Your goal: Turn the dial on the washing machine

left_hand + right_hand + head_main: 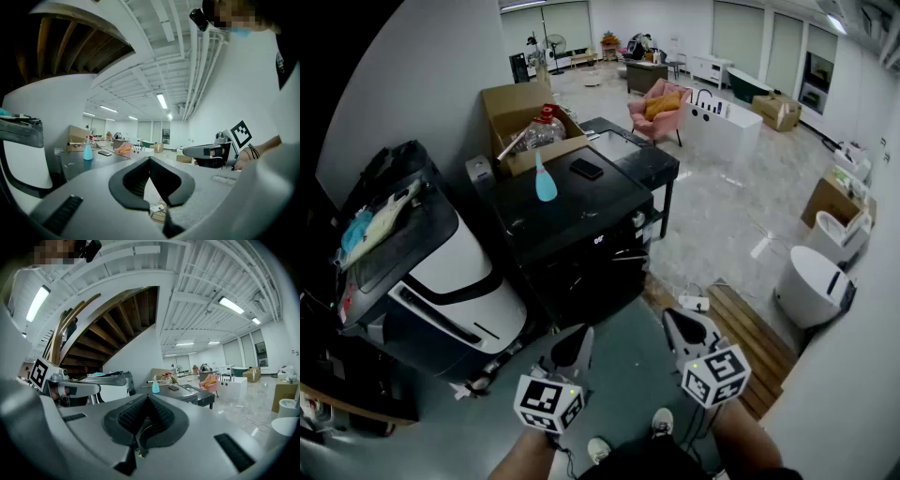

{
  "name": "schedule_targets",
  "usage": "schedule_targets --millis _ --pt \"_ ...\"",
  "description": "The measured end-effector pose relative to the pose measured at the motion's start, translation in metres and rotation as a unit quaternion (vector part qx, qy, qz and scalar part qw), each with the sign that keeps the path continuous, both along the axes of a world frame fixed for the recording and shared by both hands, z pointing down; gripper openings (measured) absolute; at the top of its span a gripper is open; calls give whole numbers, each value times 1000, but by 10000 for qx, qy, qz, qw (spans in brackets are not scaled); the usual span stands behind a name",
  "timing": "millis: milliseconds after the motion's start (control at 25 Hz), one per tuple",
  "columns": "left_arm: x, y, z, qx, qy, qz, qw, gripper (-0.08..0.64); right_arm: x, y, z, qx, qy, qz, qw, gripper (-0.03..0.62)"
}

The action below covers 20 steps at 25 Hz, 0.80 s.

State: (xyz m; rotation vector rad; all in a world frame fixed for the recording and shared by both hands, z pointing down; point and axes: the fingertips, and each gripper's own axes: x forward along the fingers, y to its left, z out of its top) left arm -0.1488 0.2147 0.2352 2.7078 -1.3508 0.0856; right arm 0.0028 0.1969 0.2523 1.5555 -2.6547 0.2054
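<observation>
Head view, left gripper (574, 349): held low and almost level above the floor (628, 347); its jaws are together and hold nothing.
Head view, right gripper (682, 328): just beside the left one, jaws also together, nothing in them.
Head view, washing machine (581, 272): the black box ahead of both grippers, well apart from them.
Head view, dial (638, 219): a small round knob at the machine's front right corner; too small to see where it is set.
Head view, on the machine: a blue spray bottle (545, 180) stands upright, and a phone (586, 169) lies flat near it.
Head view, around: a cardboard box (520, 117) is behind the machine and a white appliance (450, 272) is at its left.
Left gripper view, jaws: the two dark pads meet at the tip, with nothing between them.
Left gripper view, beyond: the bottle (87, 151) and phone (105, 153) are on the dark machine top (77, 164); the right gripper (190, 151) is at the right.
Right gripper view, jaws: closed pad on pad, empty.
Right gripper view, beyond: bottle (155, 385), phone (173, 387) and machine top (179, 392) are far ahead; the left gripper (93, 389) is at the left.
</observation>
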Motion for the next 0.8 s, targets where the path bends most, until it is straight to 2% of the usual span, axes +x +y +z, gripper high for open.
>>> schedule_targets --millis 400,800 --pt "10 -10 3 -10 13 -38 10000 2 9 -12 2 -23 -97 -54 9999 -5" --pt "50 -35 3 47 29 -98 9999 2 43 -38 1 57 -224 -272 9994 0"
